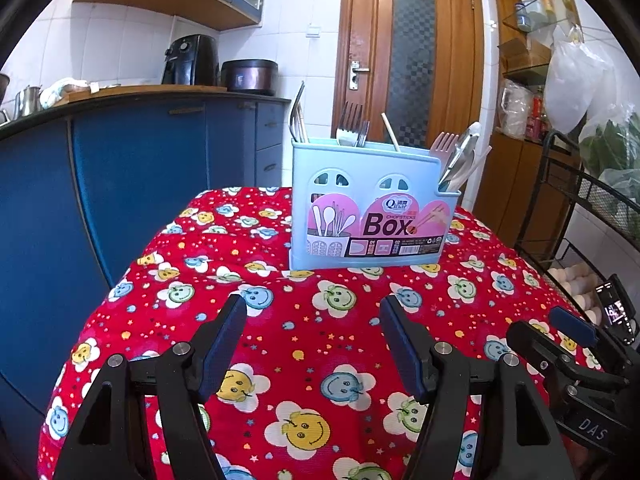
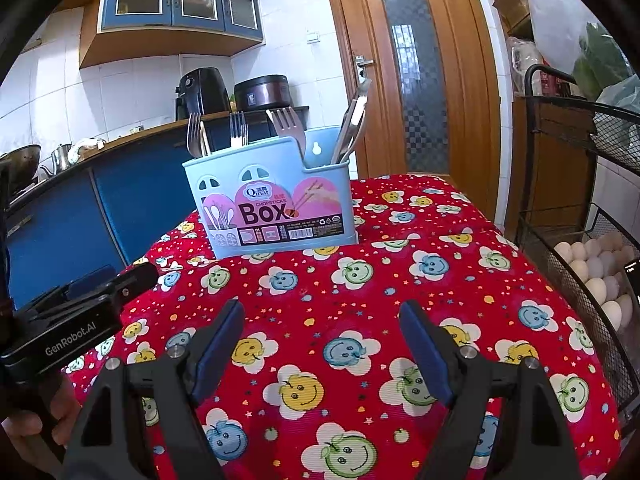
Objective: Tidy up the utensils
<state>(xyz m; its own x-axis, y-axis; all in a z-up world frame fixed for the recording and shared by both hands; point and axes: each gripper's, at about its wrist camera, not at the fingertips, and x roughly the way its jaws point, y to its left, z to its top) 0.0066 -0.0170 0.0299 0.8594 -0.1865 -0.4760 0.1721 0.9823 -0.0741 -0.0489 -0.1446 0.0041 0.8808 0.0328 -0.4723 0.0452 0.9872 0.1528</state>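
Note:
A light blue utensil box (image 1: 370,208) labelled "Box" stands upright on the red smiley-flower tablecloth (image 1: 304,340). It holds several forks (image 1: 352,126), chopsticks (image 1: 390,132) and spoons (image 1: 460,160). In the right wrist view the box (image 2: 272,204) stands at the far left of the table with forks (image 2: 286,124) and spoons (image 2: 354,120) in it. My left gripper (image 1: 314,312) is open and empty, well short of the box. My right gripper (image 2: 322,316) is open and empty, also short of it. Each gripper shows at the edge of the other's view.
A blue kitchen counter (image 1: 132,152) with an air fryer (image 1: 192,60) and a cooker (image 1: 250,76) runs on the left. A wooden door (image 1: 412,60) is behind the table. A black wire rack (image 2: 580,248) with eggs (image 2: 600,272) stands close on the right.

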